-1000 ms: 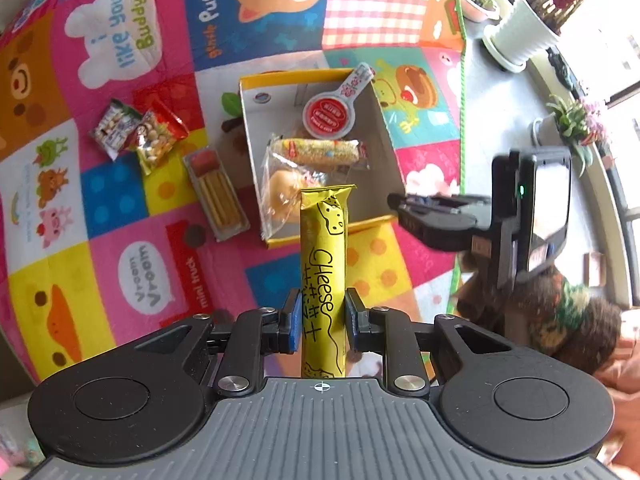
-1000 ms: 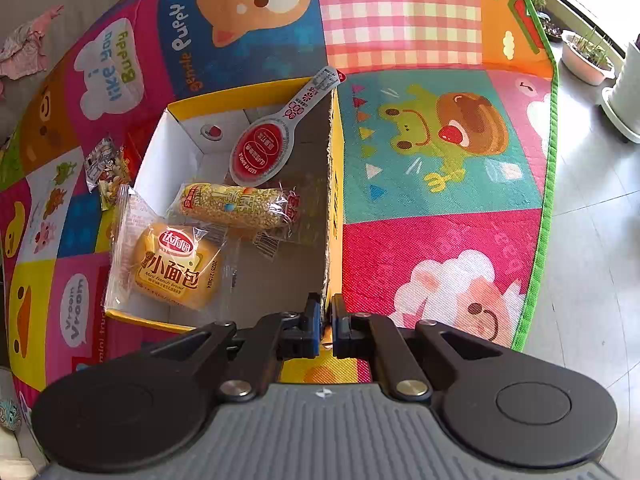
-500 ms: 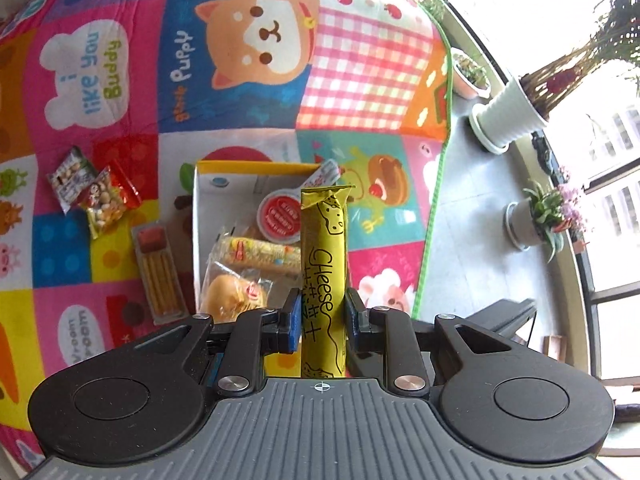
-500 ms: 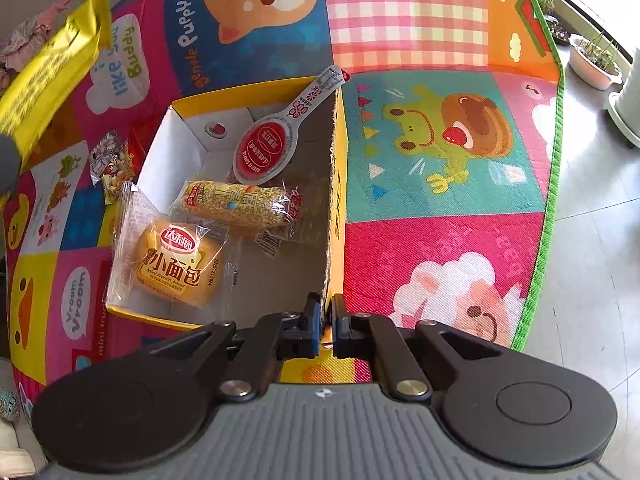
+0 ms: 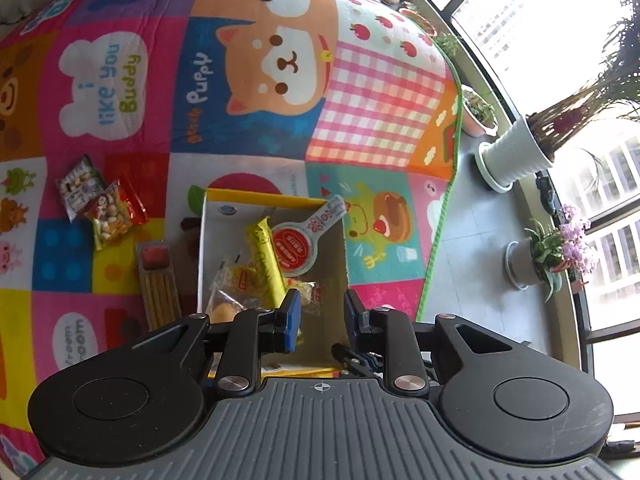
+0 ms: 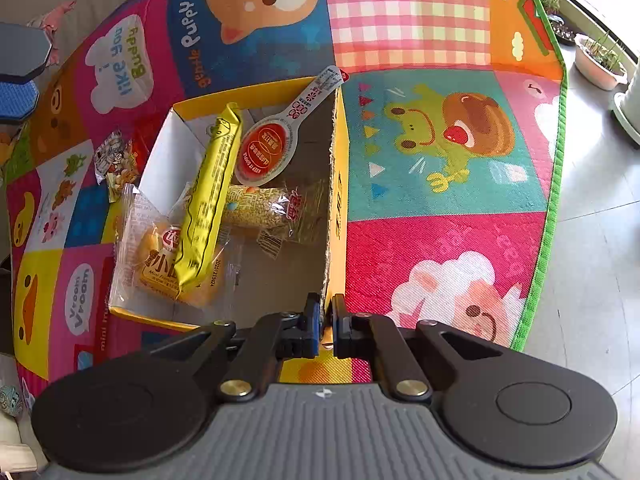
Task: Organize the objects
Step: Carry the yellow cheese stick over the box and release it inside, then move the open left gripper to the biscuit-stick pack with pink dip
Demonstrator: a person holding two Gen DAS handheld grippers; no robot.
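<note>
Loose on the play mat point(image 5: 120, 80), far left: two small snack bags point(image 5: 100, 208), and just right of them a clear tray of biscuit sticks point(image 5: 158, 284), all outside the box and not yet gathered. Next, the yellow-rimmed cardboard box point(image 6: 338, 200), holding a wrapped small bun point(image 6: 160, 268), a corn-patterned roll point(image 6: 260, 208), a red-lidded spoon-shaped pack point(image 6: 266, 152) propped on the far rim, and one new entry: the yellow cheese stick point(image 6: 208, 200). A second ago that stick stood clamped upright in the left gripper point(image 5: 320, 316); now it lies slantwise across the bun and roll. The left gripper's jaws stand spread with nothing between them, hovering over the box's near end. Right gripper point(image 6: 326, 320): jaws pressed together on the near corner of the box's right wall, unchanged from a moment ago, apparently steadying it. Judgement: one more item filed; three snacks on the mat remain, the biscuit tray nearest.
</note>
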